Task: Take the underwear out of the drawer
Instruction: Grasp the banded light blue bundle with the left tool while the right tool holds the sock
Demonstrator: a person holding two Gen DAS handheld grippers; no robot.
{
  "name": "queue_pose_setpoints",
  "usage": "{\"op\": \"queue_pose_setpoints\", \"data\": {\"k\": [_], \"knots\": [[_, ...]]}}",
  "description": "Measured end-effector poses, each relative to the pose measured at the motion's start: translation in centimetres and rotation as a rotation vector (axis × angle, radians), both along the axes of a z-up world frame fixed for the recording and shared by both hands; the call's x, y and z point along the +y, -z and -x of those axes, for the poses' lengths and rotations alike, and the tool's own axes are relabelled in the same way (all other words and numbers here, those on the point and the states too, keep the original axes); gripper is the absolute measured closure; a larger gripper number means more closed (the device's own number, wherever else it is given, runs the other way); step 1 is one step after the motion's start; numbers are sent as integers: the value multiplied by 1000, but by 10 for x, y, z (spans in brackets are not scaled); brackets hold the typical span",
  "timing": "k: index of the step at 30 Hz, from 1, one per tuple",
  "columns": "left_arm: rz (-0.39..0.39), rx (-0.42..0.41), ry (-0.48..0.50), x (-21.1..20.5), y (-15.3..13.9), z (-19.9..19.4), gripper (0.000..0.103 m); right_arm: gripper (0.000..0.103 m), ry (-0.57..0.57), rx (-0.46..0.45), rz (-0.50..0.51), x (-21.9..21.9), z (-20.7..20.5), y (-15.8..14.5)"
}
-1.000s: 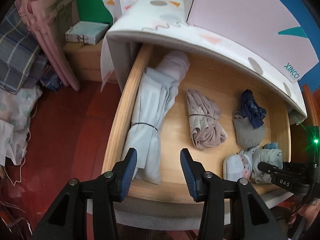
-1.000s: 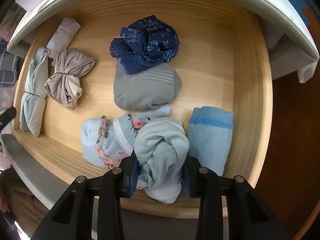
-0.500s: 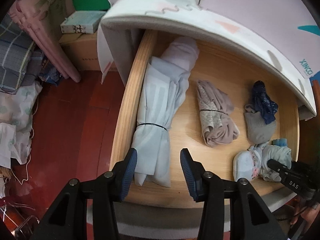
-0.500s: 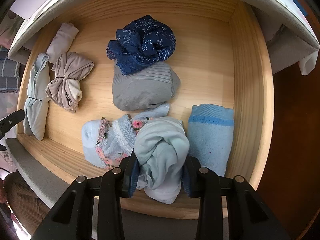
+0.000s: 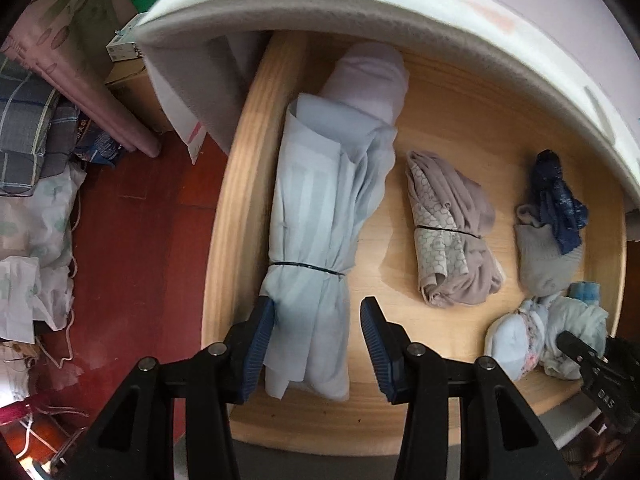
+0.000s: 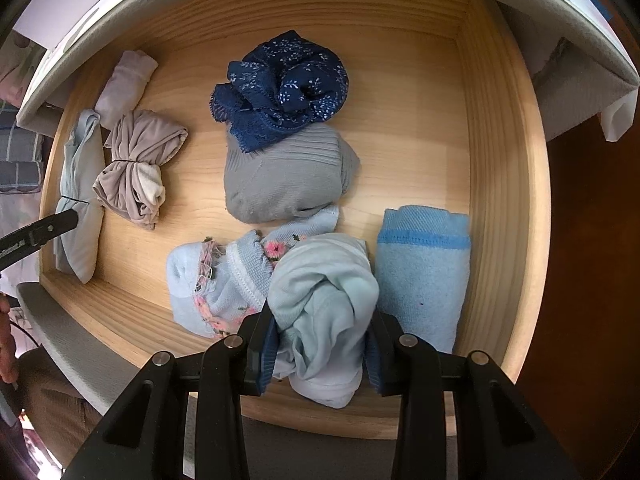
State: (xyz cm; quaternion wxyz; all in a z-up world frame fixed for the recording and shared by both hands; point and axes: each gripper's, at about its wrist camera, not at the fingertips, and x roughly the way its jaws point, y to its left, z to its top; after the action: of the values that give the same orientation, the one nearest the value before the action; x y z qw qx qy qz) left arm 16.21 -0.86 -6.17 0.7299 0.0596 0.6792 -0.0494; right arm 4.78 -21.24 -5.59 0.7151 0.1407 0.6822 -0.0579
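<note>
An open wooden drawer [image 6: 500, 168] holds several rolled garments. My right gripper [image 6: 320, 344] is shut on a pale blue-green rolled underwear [image 6: 324, 300] at the drawer's front right; it also shows in the left wrist view [image 5: 576, 332]. My left gripper [image 5: 316, 344] is open, its fingers on either side of the front end of a long pale blue bundle [image 5: 316, 240] tied with a black band, at the drawer's left.
Also in the drawer: a beige tied bundle [image 5: 452, 232], navy lace underwear [image 6: 280, 88], a grey roll [image 6: 284, 176], a floral blue roll [image 6: 216, 280], a blue towel-like roll [image 6: 420, 272]. A padded white tabletop [image 5: 360, 12] overhangs the drawer. Fabric piles [image 5: 36, 200] lie on the red floor at left.
My left gripper has moved forward and down so its open fingers now straddle the pale blue bundle. The right gripper stays shut on the pale underwear, almost unmoved.
</note>
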Motion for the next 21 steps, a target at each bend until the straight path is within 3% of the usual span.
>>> {"op": "queue_pose_setpoints", "data": {"k": [4, 11, 21], "knots": [[-42, 26, 1, -7, 11, -5, 57, 69, 9, -2, -11, -7, 0, 1], [-16, 50, -24, -5, 18, -11, 55, 68, 17, -4, -22, -14, 0, 1], [48, 42, -21, 13, 20, -10, 73, 68, 23, -7, -30, -23, -1, -1]]}}
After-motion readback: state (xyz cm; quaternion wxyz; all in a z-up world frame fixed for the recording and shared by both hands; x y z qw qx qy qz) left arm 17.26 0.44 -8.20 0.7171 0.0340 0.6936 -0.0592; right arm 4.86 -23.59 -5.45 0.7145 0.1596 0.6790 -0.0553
